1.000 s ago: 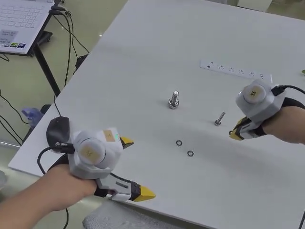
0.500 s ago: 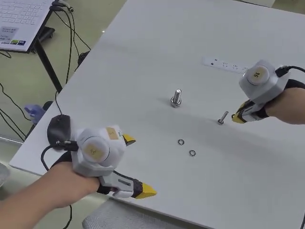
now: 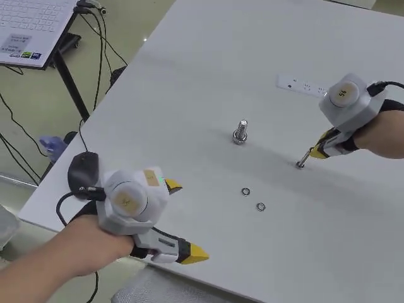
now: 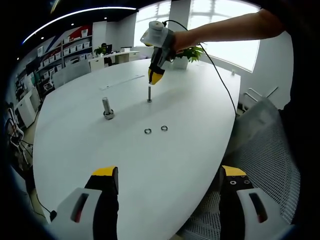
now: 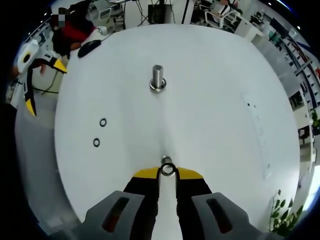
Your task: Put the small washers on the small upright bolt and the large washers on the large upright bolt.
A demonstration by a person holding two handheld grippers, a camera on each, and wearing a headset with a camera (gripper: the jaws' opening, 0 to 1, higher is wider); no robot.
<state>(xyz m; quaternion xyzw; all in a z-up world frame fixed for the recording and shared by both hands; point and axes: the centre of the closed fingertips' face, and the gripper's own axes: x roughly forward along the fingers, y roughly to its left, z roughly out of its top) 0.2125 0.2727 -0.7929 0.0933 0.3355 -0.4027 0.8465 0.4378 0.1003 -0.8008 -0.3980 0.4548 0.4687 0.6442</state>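
Laptop (image 3: 28, 28) cut off (upper-left edge)

Two bolts (image 3: 240, 132) (image 3: 302, 160); three washers (image 3: 245, 191) (image 3: 261, 206) (image 5: 168, 170), one in jaws.

Legible text: I read none. A dark mark on the top disc (image 3: 341, 93) of the right gripper (image 3: 317, 152) and the stickers (image 3: 19, 49) on the far-left laptop (image 3: 31, 19) are too blurred.
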